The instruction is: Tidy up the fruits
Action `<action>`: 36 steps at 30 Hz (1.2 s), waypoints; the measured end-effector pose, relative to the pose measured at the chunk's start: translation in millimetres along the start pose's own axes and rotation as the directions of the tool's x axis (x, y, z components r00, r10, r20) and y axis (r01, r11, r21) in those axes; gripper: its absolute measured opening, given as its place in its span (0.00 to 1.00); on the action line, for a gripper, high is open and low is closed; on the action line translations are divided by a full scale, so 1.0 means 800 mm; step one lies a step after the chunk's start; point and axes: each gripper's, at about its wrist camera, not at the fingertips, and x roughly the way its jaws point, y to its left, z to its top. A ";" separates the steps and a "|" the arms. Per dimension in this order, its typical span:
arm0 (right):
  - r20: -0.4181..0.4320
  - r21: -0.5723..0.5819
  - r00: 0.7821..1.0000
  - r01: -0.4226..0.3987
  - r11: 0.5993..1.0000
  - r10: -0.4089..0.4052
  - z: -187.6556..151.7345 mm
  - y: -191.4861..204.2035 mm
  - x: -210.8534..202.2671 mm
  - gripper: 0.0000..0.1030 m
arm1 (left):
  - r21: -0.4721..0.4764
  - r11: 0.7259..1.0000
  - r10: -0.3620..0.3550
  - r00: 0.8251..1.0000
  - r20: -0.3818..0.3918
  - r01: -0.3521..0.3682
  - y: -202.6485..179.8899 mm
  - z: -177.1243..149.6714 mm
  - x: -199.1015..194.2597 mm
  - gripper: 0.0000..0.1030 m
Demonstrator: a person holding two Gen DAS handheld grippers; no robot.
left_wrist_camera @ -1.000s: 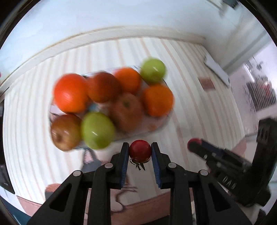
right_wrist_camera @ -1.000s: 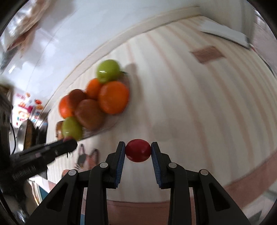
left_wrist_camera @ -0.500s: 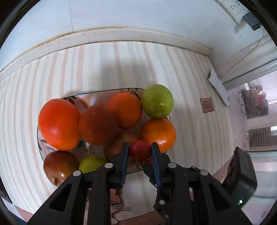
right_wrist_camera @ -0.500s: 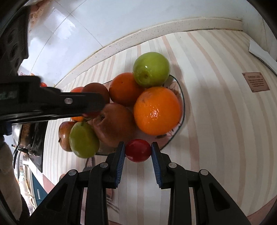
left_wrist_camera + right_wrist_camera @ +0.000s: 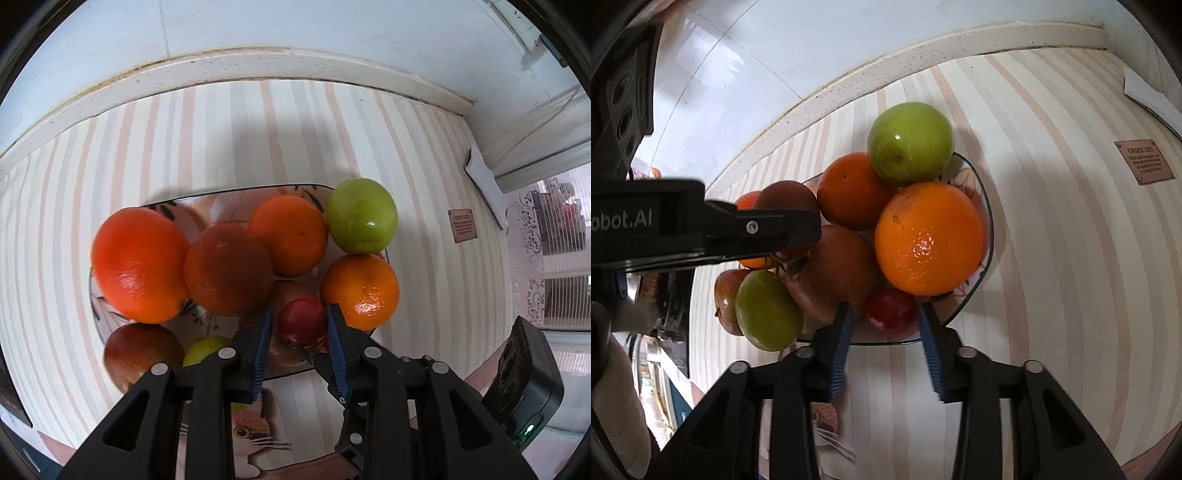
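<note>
A glass plate (image 5: 236, 192) on the striped tabletop holds several oranges (image 5: 138, 264), green apples (image 5: 362, 216) and brownish fruits. My left gripper (image 5: 299, 325) stands low over the plate's near side with its jaws spread; a small red fruit (image 5: 302, 320) sits between them, touching the right pad with a gap at the left. My right gripper (image 5: 884, 317) is at the plate's near rim (image 5: 879, 343), jaws spread, and a second small red fruit (image 5: 890, 309) lies on the plate between them with gaps on both sides. The left gripper's arm (image 5: 701, 229) crosses over the fruit pile.
A wall with a stone ledge (image 5: 221, 74) runs behind the plate. A small brown label (image 5: 461, 225) and a white pad (image 5: 484, 184) lie on the cloth to the right. A cat print (image 5: 251, 432) marks the cloth near the front edge.
Both grippers carried their red fruits forward over the plate and lowered them among the fruit. Both sets of jaws have spread wider than half a second ago.
</note>
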 end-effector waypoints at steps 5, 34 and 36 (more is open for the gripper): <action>0.000 0.017 1.000 -0.009 1.000 0.009 -0.001 0.001 -0.021 0.80 | -0.033 0.999 0.004 0.999 0.036 -0.003 0.015 -0.007 -0.021 0.73; 0.213 -0.158 0.945 0.284 0.946 -0.248 -0.083 0.094 -0.214 0.96 | -0.150 0.966 0.245 0.925 0.291 -0.209 0.055 -0.217 -0.161 0.82; 0.243 -0.154 0.939 0.286 0.946 -0.245 -0.102 0.105 -0.239 0.96 | -0.139 0.966 0.252 0.913 0.320 -0.218 0.049 -0.237 -0.179 0.82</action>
